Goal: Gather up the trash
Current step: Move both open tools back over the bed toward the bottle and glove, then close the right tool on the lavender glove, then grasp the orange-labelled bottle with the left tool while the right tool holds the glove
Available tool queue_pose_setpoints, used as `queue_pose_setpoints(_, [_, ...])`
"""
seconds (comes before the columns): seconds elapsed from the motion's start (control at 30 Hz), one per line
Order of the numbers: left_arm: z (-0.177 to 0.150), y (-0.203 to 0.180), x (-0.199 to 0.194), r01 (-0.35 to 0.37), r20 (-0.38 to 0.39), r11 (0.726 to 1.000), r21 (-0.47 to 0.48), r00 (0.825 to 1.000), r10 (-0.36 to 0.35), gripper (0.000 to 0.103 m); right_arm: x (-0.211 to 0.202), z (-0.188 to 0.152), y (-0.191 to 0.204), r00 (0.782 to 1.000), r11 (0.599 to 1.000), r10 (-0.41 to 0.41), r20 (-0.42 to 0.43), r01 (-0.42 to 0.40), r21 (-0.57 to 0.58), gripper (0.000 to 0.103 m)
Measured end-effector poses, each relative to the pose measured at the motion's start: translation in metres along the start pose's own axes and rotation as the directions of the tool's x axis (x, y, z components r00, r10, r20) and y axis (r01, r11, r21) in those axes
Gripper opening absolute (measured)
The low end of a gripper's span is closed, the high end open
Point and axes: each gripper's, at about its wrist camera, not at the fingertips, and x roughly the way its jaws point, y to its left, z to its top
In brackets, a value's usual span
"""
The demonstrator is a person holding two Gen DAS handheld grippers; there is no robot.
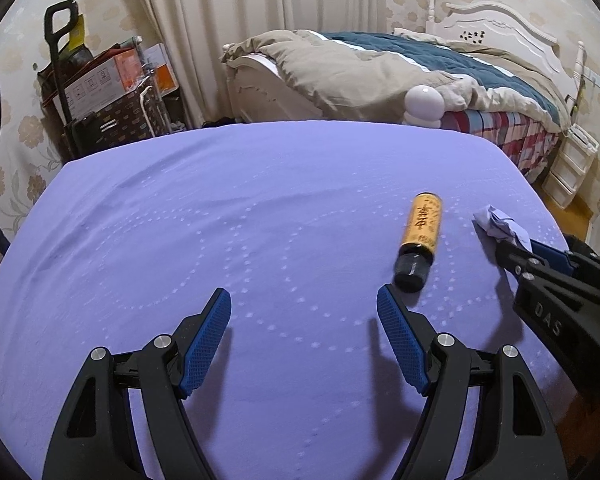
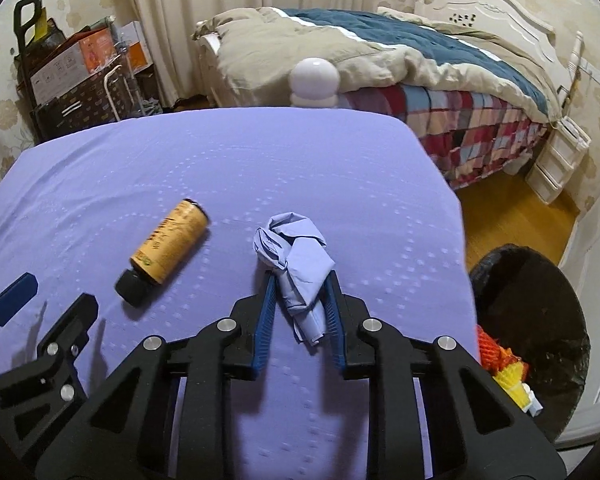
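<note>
With the right gripper [image 2: 300, 276] pinched on the crumpled lilac paper wad [image 2: 294, 254] at the tabletop's [image 2: 340, 168] near right, we should lift straight, then swing right over the black-lined bin [image 2: 540, 300], left gripper [image 1: 304, 312] idling wide open and empty.

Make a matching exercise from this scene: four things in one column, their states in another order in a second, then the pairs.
Things:
1. left gripper
2. right gripper
3. orange bottle
4. trash bin

States:
A. lying on its side on the purple cover
B. jaws wide open, empty
C. on the floor, lined with a black bag
D. jaws shut on the crumpled paper

Pairs: 1-B, 2-D, 3-A, 4-C
</note>
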Motion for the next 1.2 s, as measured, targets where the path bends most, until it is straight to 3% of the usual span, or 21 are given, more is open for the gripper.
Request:
queue_pose_setpoints(0.33, [0.017,-0.032,0.012,0.003,0.012,0.998,0.066,1.0,-0.004,0.073,-0.006,-0.007,-0.022,1.0,0.999,-0.009,0.003,0.009,0.037,0.024])
queue_pose_setpoints(0.93, [0.029,-0.05,0.015,0.022,0.027,0.997,0.075,0.999,-0.024,0.073,-0.008,-0.007,-0.042,1.0,0.997,-0.004,0.008,0.004,0.078,0.024])
queue_pose_setpoints(1.2, [0.039,-0.054,0.037,0.034,-0.018,0.997,0.069,0.999,-0.033,0.073,-0.008,-0.007,-0.044,1.0,0.997,-0.004,0.009,0.003,0.076,0.024])
